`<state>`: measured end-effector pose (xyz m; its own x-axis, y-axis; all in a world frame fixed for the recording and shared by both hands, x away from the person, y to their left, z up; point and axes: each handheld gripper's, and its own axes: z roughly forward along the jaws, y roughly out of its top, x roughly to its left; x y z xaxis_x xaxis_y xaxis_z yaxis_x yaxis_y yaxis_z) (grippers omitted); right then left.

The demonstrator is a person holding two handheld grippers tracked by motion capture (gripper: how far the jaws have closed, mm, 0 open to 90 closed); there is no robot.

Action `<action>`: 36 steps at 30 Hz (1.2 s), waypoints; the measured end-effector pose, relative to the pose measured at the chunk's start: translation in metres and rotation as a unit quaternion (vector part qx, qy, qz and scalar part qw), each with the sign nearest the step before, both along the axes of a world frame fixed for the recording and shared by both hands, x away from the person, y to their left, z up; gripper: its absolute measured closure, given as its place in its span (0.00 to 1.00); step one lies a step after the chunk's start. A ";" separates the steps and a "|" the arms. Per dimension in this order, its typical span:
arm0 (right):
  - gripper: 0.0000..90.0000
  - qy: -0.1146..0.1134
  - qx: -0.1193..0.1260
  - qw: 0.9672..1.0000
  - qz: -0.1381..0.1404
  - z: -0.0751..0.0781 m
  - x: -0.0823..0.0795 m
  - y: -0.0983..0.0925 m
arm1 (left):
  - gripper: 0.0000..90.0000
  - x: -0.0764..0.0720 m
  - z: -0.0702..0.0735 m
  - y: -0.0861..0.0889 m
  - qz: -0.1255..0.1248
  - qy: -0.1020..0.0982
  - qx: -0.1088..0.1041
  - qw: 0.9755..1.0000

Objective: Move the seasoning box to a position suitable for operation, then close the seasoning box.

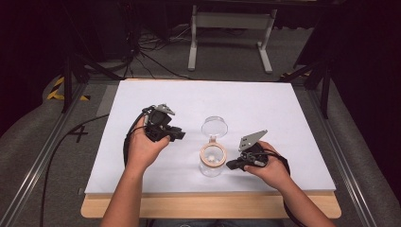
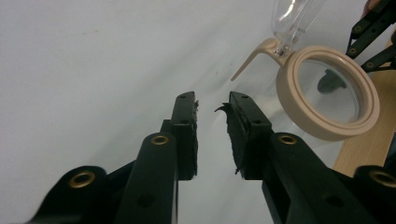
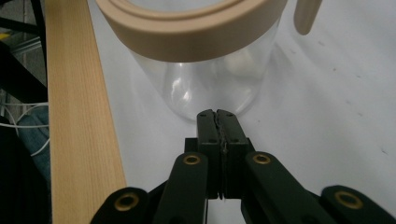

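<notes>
Item one, the left black two-jaw gripper (image 1: 177, 135): we record it held in the person's left hand (image 1: 144, 149) over the left half of the table, its jaws parted with a clear gap between the worn pads (image 2: 187, 135) and nothing in that gap. In the left gripper view the jaws hang above bare white surface, pointing toward the jar, which sits to their upper right and apart from them.

Item two, the right black two-jaw gripper (image 1: 230, 165): held in the person's right hand (image 1: 269, 168), jaws pressed together pad to pad with nothing between them (we see only a thin seam in the right gripper view (image 3: 217, 122)). The tips sit just before the lower wall of the jar; we cannot tell whether they touch the glass.

Item three, the clear round glass jar with a beige ring collar at its mouth (image 1: 213, 161): it stands upright between the two grippers, toward the near edge of the table, just beside the right gripper's tips. Its clear hinged lid (image 1: 214, 126) is swung open and lies back behind the collar, away from the person. A beige latch arm (image 2: 250, 58) juts from the collar. A small dark object shows through the glass (image 2: 330, 83); we cannot identify it.

Item four, the white rectangular table top (image 1: 265, 109): it carries the jar, with a light wooden edge strip (image 1: 213, 205) running along the person's side.
</notes>
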<state>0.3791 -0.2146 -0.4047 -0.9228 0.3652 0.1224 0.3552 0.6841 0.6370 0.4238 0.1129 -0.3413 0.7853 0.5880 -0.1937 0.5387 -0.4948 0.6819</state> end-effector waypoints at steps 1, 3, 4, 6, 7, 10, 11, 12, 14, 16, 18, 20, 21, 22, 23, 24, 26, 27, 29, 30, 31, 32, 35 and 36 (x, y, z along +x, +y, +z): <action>1.00 -0.001 0.004 1.000 -0.005 0.003 -0.002 -0.002 | 0.84 0.000 0.000 -0.001 -0.001 -0.004 -0.002 1.000; 1.00 -0.005 0.015 1.000 -0.013 0.009 -0.004 -0.006 | 0.88 0.001 0.002 -0.004 0.001 -0.013 -0.014 1.000; 1.00 -0.007 0.023 1.000 -0.018 0.013 -0.007 -0.008 | 0.90 0.001 0.002 -0.006 0.006 -0.014 -0.018 1.000; 1.00 -0.013 0.039 0.999 -0.022 0.020 -0.010 -0.011 | 0.92 0.003 0.003 -0.008 0.012 -0.019 -0.022 1.000; 1.00 -0.015 0.046 0.999 -0.024 0.023 -0.011 -0.011 | 0.94 0.004 0.003 -0.009 0.018 -0.018 -0.026 0.999; 1.00 -0.023 0.061 0.998 -0.027 0.032 -0.015 -0.011 | 0.94 0.006 0.001 -0.014 0.035 -0.020 -0.049 0.998; 1.00 -0.025 0.067 0.997 -0.027 0.035 -0.015 -0.011 | 0.93 0.006 0.001 -0.017 0.038 -0.020 -0.053 0.998; 1.00 -0.026 0.074 0.997 -0.028 0.037 -0.016 -0.010 | 0.93 0.007 0.000 -0.019 0.041 -0.024 -0.056 0.997; 1.00 -0.027 0.085 0.996 -0.030 0.040 -0.016 -0.009 | 0.95 0.008 -0.001 -0.023 0.036 -0.027 -0.055 0.997; 1.00 -0.026 0.097 0.994 -0.033 0.043 -0.017 -0.007 | 0.96 0.008 -0.003 -0.027 0.033 -0.030 -0.054 0.998; 1.00 -0.029 0.103 0.994 -0.035 0.044 -0.017 -0.004 | 0.96 0.009 -0.006 -0.030 0.033 -0.032 -0.057 0.997; 1.00 -0.032 0.111 0.992 -0.039 0.045 -0.016 -0.002 | 0.96 0.008 -0.007 -0.032 0.033 -0.031 -0.065 0.997; 1.00 -0.033 0.114 0.992 -0.042 0.045 -0.016 -0.001 | 0.96 0.008 -0.008 -0.032 0.032 -0.031 -0.070 0.997; 1.00 -0.034 0.117 0.992 -0.045 0.045 -0.016 0.000 | 0.96 0.008 -0.009 -0.032 0.031 -0.033 -0.077 0.996; 1.00 -0.034 0.117 0.992 -0.045 0.045 -0.016 0.000 | 0.96 0.008 -0.009 -0.032 0.031 -0.033 -0.077 0.996; 1.00 -0.036 0.121 0.991 -0.049 0.044 -0.016 0.001 | 0.96 0.008 -0.009 -0.032 0.029 -0.036 -0.079 0.996; 1.00 -0.032 0.127 0.990 -0.054 0.042 -0.016 0.002 | 0.96 0.007 -0.008 -0.033 0.025 -0.041 -0.080 0.996; 1.00 -0.033 0.127 0.990 -0.054 0.041 -0.015 0.003 | 0.96 0.006 -0.008 -0.034 0.027 -0.040 -0.082 0.995; 1.00 -0.033 0.129 0.990 -0.055 0.041 -0.014 0.004 | 0.95 0.005 -0.008 -0.035 0.024 -0.048 -0.080 0.995; 1.00 -0.034 0.133 0.989 -0.054 0.041 -0.014 0.005 | 0.95 0.004 -0.007 -0.036 0.022 -0.048 -0.079 0.995; 1.00 -0.037 0.135 0.989 -0.054 0.041 -0.014 0.006 | 0.95 0.003 -0.008 -0.037 0.025 -0.046 -0.081 0.995; 1.00 -0.038 0.136 0.989 -0.053 0.042 -0.014 0.006 | 0.95 0.003 -0.008 -0.038 0.024 -0.047 -0.082 0.995; 1.00 -0.040 0.138 0.988 -0.051 0.042 -0.015 0.009 | 0.94 0.001 -0.009 -0.040 0.020 -0.047 -0.074 0.996; 1.00 -0.039 0.140 0.988 -0.050 0.042 -0.014 0.009 | 0.94 0.000 -0.009 -0.040 0.019 -0.050 -0.075 0.996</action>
<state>0.3647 -0.2052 -0.3626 -0.8946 0.4170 0.1605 0.3539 0.4419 0.8243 0.4240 0.0728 -0.3505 0.7832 0.5874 -0.2039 0.4810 -0.3646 0.7973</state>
